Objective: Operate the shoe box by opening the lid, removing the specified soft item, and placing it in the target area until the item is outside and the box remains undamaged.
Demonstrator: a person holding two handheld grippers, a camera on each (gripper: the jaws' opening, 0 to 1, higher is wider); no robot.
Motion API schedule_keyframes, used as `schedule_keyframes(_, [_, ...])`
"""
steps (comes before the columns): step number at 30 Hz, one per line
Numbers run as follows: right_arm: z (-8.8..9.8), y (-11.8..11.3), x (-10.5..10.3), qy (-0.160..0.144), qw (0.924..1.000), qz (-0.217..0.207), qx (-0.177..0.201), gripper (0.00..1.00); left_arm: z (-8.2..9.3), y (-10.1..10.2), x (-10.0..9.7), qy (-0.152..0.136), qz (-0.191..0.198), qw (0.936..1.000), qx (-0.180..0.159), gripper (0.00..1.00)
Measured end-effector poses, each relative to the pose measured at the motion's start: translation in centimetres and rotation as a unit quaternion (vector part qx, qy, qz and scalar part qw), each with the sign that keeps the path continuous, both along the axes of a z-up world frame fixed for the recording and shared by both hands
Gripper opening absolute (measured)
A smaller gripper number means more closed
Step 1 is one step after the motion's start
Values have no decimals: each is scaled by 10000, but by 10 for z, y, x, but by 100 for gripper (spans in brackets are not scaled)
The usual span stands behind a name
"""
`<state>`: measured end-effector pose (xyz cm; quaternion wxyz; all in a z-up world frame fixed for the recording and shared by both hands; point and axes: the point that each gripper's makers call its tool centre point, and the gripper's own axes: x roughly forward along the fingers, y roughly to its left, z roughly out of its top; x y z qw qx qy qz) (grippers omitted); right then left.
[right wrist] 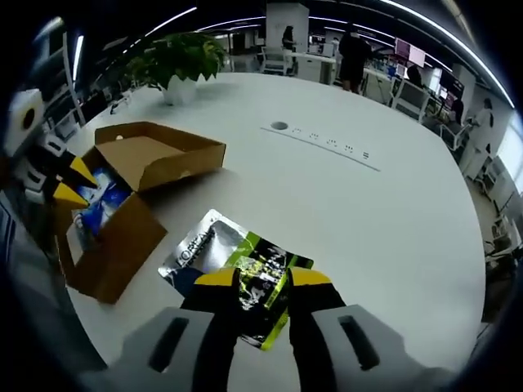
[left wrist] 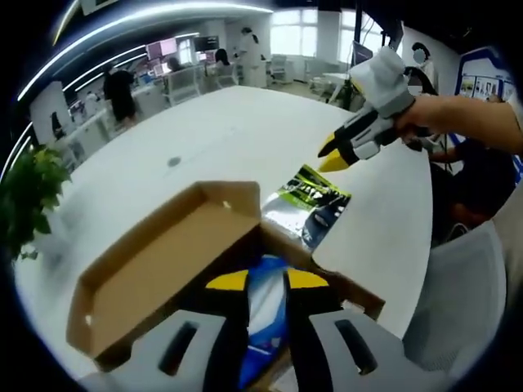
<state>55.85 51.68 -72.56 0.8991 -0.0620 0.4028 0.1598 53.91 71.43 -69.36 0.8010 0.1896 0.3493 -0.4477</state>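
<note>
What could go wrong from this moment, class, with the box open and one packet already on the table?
1. The left gripper is reaching into the open shoe box at the blue packet; its jaws could snag or tear the cardboard wall.
2. The lid hangs back on its hinge, so pulling might drag the box.
3. The silver-green packet on the table could be nudged by the right gripper.

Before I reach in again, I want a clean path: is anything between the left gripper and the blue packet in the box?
Nothing visible. The lid is folded back, and the left gripper is right over the blue packet in the open box. The green packet lies outside on the table.
</note>
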Motion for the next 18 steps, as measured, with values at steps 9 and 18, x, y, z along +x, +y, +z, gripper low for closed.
schedule_keyframes(9, [20,32,-19,-132,9994,213,221,25,7,29,-6,-19,234,9997,-82,21])
schedule_keyframes(18, [31,68,-34,-229,9976,472,456,28,9,62,-7,-82,570,9983,-103,31])
